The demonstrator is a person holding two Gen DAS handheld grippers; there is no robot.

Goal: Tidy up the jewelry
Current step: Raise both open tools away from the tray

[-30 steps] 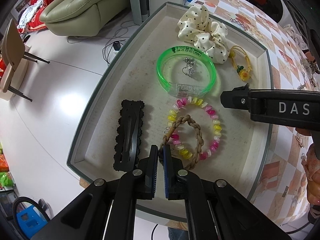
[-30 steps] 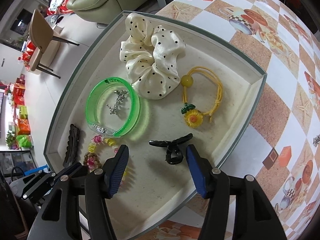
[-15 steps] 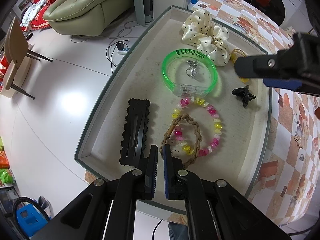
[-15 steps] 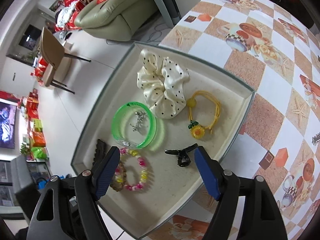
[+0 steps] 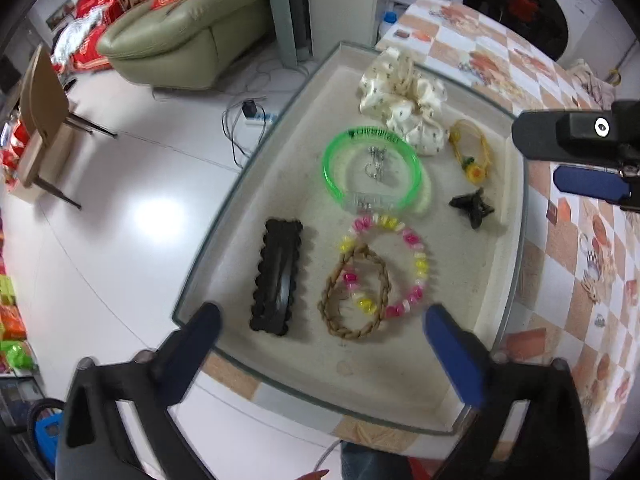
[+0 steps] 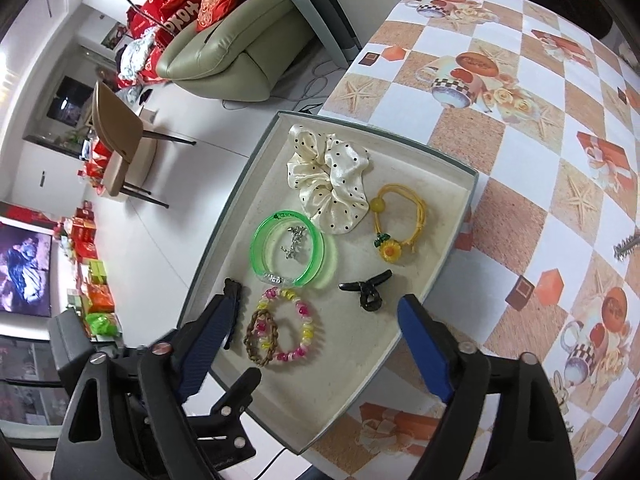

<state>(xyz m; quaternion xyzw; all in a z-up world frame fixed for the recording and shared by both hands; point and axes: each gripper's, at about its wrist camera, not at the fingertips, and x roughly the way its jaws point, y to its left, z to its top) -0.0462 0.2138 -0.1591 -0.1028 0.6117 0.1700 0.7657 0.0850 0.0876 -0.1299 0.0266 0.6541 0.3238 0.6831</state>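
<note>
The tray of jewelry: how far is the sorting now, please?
Mostly done, it seems. The tray already holds the scrunchie, green bangle, yellow flower tie, black claw clip, bead bracelet, braided ring and black barrette. In hand: nothing; the left tongs and right tongs, jaws just opened, are empty. Left: perhaps the silver piece on the tablecloth.

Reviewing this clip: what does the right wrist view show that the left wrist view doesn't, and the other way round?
Only the right wrist view: a dark screen on the far wall, and a silver piece lying on the tablecloth outside the tray.

Only the left wrist view: a washing machine behind the table.

Both: the tray holding the dotted scrunchie, green bangle, yellow hair tie, black claw clip, beaded bracelet, braided loop and black barrette; the sofa; both grippers open, empty.
</note>
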